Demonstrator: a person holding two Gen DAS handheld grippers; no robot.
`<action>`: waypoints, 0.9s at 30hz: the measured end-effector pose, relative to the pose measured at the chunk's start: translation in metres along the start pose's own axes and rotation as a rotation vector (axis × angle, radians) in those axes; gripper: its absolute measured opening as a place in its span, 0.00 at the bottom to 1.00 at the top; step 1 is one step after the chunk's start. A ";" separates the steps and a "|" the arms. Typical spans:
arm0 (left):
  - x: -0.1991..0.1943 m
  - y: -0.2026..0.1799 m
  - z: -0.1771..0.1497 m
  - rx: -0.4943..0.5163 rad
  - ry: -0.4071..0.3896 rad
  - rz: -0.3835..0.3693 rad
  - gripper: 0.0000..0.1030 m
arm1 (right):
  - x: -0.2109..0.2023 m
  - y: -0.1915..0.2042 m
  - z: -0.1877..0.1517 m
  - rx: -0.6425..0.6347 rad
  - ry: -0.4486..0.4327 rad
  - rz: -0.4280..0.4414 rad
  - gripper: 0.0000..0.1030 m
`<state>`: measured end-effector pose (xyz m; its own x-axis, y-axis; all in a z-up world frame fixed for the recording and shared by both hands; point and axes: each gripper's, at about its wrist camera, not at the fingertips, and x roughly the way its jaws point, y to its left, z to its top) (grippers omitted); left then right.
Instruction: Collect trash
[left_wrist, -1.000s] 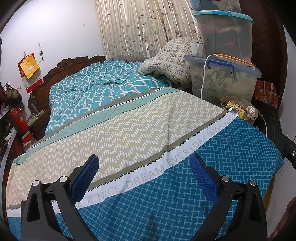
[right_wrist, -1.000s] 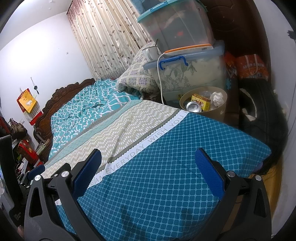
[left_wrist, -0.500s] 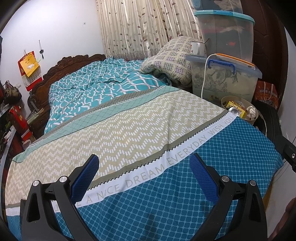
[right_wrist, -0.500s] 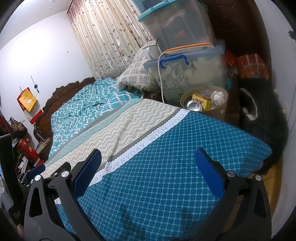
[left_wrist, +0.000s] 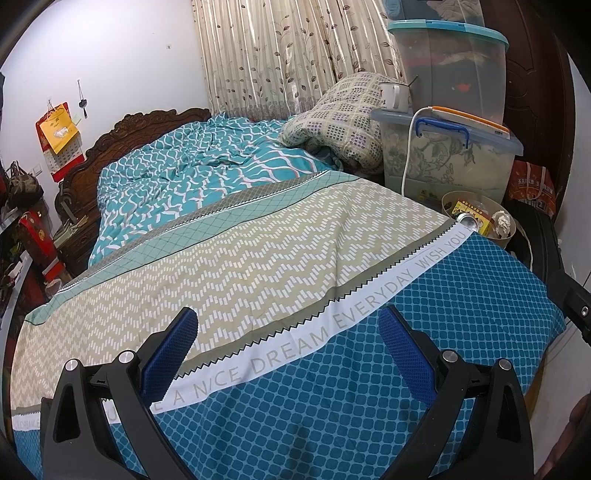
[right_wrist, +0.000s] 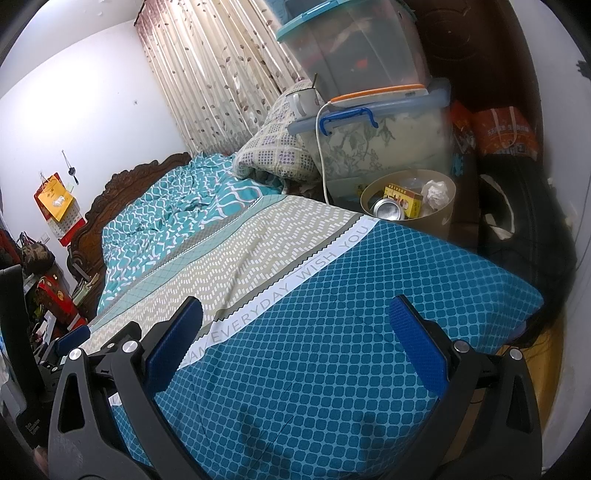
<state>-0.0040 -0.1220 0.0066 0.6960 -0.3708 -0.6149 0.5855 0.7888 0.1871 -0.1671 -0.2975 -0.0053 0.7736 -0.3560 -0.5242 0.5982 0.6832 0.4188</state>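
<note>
Two handheld grippers hover over the foot of a made bed (left_wrist: 258, 258) spread with a teal, beige and white patterned cover, and the collecting appears, on this evidence, close to finished. The left gripper (left_wrist: 288, 354) and the right gripper (right_wrist: 295, 343) each show blue-padded fingers spread wide, holding nothing. The trash sits at about 2 o'clock in the left wrist view and 1 o'clock in the right: a round tan wastebasket (right_wrist: 439, 221) on the floor just beside the bed's far corner, holding a silver drink can (right_wrist: 387, 209), a yellow and red cardboard box (right_wrist: 403, 201) and a crumpled white tissue (right_wrist: 435, 192). No loose litter shows on the cover; whether any lies on the floor cannot be told. Open room runs across the bed toward 11 o'clock. At 1 o'clock, stacked clear plastic storage bins (right_wrist: 376, 147) and a dangling white cable (right_wrist: 321, 155) crowd the basket closely, leaving little clearance there.
</note>
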 end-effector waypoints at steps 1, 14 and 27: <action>0.000 0.000 0.000 -0.001 0.000 0.000 0.92 | 0.000 0.000 -0.001 0.000 0.001 0.000 0.97; -0.001 0.002 0.002 -0.001 -0.001 0.004 0.92 | 0.002 0.002 -0.002 -0.010 0.006 0.008 0.97; -0.001 0.004 0.002 -0.001 0.000 0.004 0.92 | 0.002 0.002 0.000 -0.012 0.008 0.009 0.97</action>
<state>-0.0019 -0.1198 0.0098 0.6986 -0.3672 -0.6141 0.5822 0.7907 0.1895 -0.1637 -0.2968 -0.0055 0.7772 -0.3445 -0.5266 0.5886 0.6939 0.4148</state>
